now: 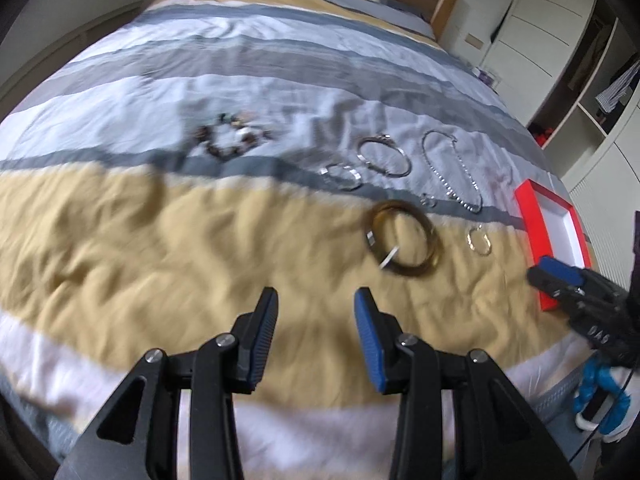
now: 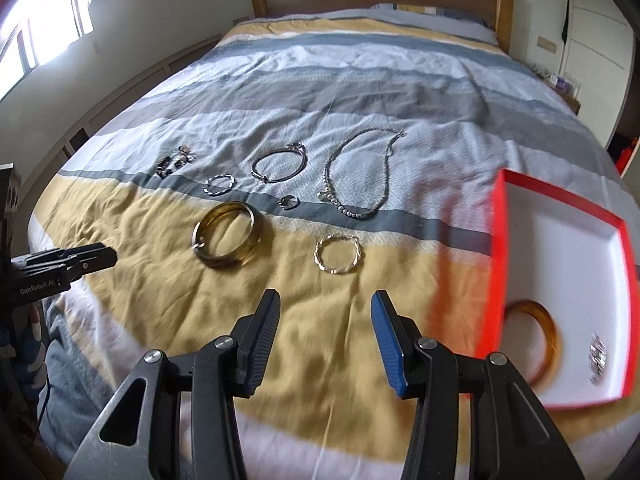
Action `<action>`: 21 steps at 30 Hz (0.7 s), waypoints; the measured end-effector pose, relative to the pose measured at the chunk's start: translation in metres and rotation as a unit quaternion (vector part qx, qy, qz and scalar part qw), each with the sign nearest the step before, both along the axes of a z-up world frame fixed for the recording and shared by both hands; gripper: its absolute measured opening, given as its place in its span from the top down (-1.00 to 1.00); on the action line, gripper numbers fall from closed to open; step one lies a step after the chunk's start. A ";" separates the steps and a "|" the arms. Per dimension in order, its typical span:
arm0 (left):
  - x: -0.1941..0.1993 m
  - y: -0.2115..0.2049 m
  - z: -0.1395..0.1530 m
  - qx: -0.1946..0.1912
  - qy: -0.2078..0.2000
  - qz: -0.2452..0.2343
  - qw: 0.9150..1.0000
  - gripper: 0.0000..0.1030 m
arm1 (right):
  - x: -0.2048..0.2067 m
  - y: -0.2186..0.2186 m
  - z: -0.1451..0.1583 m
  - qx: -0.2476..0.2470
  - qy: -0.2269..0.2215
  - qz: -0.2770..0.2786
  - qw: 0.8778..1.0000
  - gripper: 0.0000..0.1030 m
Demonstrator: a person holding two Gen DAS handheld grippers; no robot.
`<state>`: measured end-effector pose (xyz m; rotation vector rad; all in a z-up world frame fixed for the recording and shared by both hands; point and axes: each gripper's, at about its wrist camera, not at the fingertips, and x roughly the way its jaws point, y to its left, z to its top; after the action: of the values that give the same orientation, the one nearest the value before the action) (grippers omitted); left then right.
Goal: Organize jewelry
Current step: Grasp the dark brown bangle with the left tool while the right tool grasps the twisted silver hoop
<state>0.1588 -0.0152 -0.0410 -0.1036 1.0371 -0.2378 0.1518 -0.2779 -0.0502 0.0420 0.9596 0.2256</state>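
Since the red box (image 2: 560, 280) at the right already holds an amber bangle (image 2: 536, 344), both the left gripper (image 1: 316, 308) and the right gripper (image 2: 326, 312) hover with jaws apart and empty, near the gold bangles (image 2: 228, 240) and the twisted gold hoop (image 2: 338, 254) waiting loose on the striped duvet (image 2: 360, 92).

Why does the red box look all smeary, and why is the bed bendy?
Right wrist view: the red box is streaked by motion blur, and the window glares white. Left wrist view: the beaded bracelet is blurred. Both views: the fisheye lens curves the bed.
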 end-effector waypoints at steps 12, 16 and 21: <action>0.062 -0.057 -0.038 0.002 0.034 -0.041 0.999 0.28 | 0.057 0.002 -0.046 0.014 0.030 0.011 0.999 0.09; 0.070 -0.063 -0.050 0.010 0.042 -0.039 0.998 0.34 | 0.063 0.006 -0.053 0.017 0.029 0.012 0.999 0.09; 0.075 -0.064 -0.056 0.018 0.047 -0.035 0.998 0.79 | 0.065 0.006 -0.058 0.023 0.024 0.006 0.999 0.22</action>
<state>0.2335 -0.0790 -0.0975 -0.0462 1.1384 -0.2789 0.2172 -0.2716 -0.1079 0.0831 1.0022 0.2584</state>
